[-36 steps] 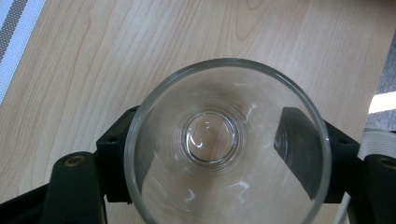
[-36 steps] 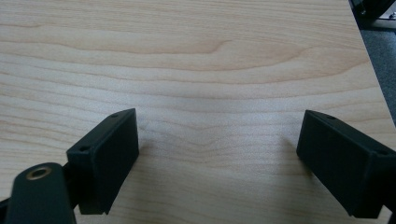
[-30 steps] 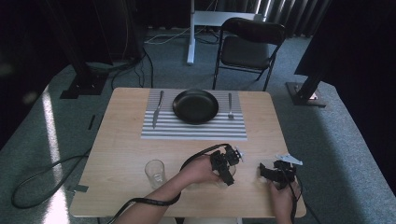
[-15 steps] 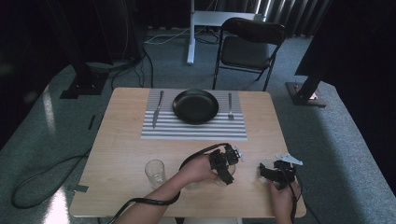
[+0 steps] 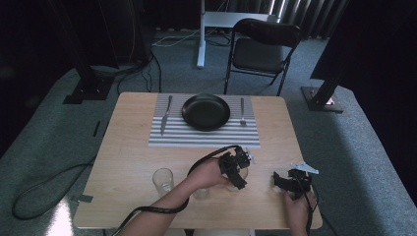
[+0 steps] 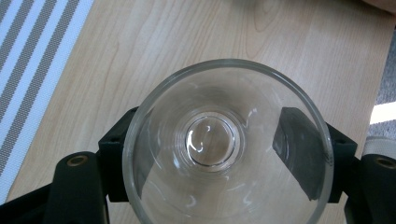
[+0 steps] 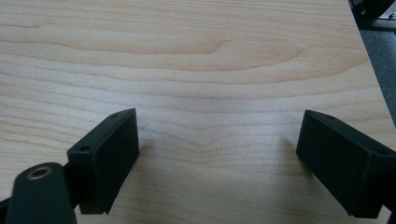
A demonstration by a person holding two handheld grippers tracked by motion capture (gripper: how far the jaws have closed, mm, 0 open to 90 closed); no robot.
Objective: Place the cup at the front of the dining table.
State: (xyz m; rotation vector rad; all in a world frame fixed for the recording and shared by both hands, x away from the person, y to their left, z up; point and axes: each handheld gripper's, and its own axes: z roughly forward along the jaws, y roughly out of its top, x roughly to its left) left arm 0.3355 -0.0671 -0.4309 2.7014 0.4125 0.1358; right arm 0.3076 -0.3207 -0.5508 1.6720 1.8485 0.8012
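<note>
Little has shifted since the earlier frames: your left gripper (image 5: 239,166) sits at the same spot near the middle of the table's (image 5: 128,147) front half, and your right gripper (image 5: 290,183) holds its place near the front right corner.

Left gripper: the jaws are clamped on a clear drinking glass (image 6: 228,145). The left gripper view looks straight down into the glass; one black pad (image 6: 299,156) shows through the wall on one side, and the other pad presses on the opposite side. The glass stands above bare wood, just beside the edge of the striped placemat (image 6: 28,65).

Right gripper: the jaws stand wide apart with nothing between them. The right gripper view shows bare wood grain between the pads (image 7: 107,156).

View differences: the high view shows a second glass (image 5: 163,181) near the front left of the table, and the black plate (image 5: 205,111), knife (image 5: 166,115) and fork (image 5: 242,111) on the placemat at the far edge. In that view your left hand (image 5: 209,174) and the gripper body hide most of the held glass
</note>
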